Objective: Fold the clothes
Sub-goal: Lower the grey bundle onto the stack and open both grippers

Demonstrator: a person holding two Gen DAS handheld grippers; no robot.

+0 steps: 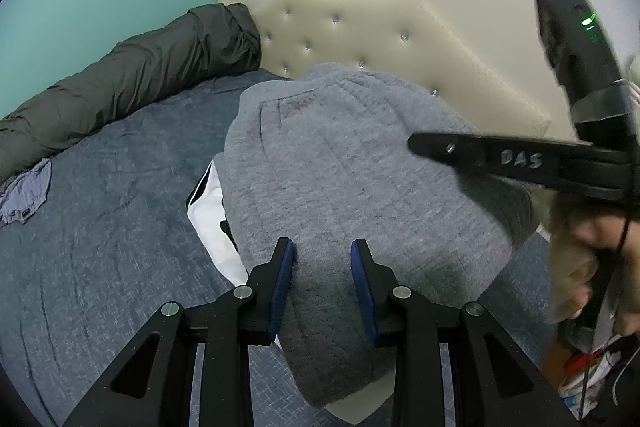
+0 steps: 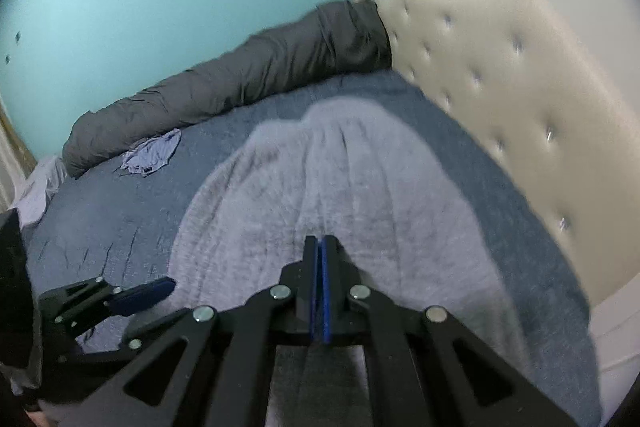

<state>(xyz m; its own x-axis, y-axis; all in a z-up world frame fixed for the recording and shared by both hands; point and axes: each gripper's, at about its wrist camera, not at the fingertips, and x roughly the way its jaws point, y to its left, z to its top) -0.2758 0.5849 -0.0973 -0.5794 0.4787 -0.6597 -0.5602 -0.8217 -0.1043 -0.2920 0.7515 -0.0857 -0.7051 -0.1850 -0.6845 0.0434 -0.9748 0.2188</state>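
A grey quilted garment [image 1: 340, 171] lies folded on the blue bed cover, on top of a white garment [image 1: 210, 217] that shows at its left edge. My left gripper [image 1: 322, 267] is open, its blue pads either side of the grey garment's near part. My right gripper [image 2: 321, 267] is shut with its pads together, above the grey garment [image 2: 328, 195]; no cloth shows between the pads. It also shows in the left wrist view [image 1: 424, 147], over the garment's right side. The left gripper's fingers [image 2: 140, 293] show at the lower left of the right wrist view.
A dark grey rolled duvet [image 1: 132, 75] lies along the teal wall. A small blue-grey garment [image 1: 28, 195] lies on the blue bed cover [image 1: 100, 267] to the left. The cream tufted headboard [image 1: 360, 27] stands behind. A person's hand [image 1: 592, 259] is at right.
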